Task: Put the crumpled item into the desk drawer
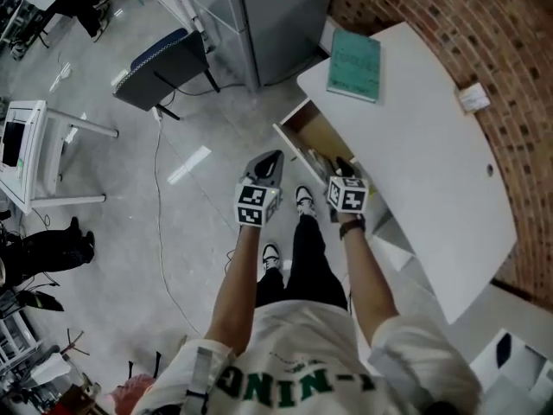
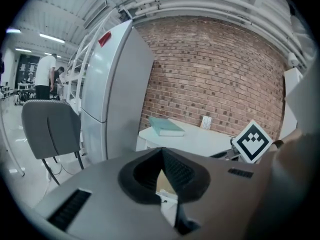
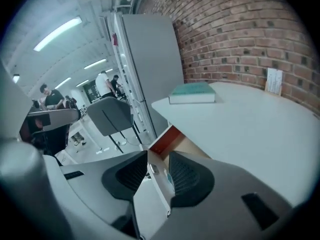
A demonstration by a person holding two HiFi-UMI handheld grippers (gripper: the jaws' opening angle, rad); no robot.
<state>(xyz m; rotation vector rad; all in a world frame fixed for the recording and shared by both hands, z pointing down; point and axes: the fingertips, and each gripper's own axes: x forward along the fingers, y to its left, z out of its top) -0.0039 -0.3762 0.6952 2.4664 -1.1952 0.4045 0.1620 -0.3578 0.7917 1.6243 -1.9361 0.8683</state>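
The white desk [image 1: 432,162] has its wooden drawer [image 1: 304,132] pulled open toward me. My right gripper [image 1: 344,166] hangs over the drawer's near end with its jaws apart. In the right gripper view [image 3: 157,160] only the drawer's white edge and wooden inside [image 3: 172,140] show through the gap, and the pads press on nothing. A small pale shape [image 1: 319,157] lies in the drawer just ahead of it; I cannot tell whether it is the crumpled item. My left gripper [image 1: 269,159] hovers over the floor left of the drawer, its tips [image 2: 162,154] touching and empty.
A teal book [image 1: 354,63] lies at the desk's far end, and a small white block [image 1: 473,98] sits by the brick wall [image 1: 510,50]. A grey cabinet [image 1: 276,15] stands beyond the desk. A chair [image 1: 160,67] is at the far left, and a cable [image 1: 158,197] runs along the floor.
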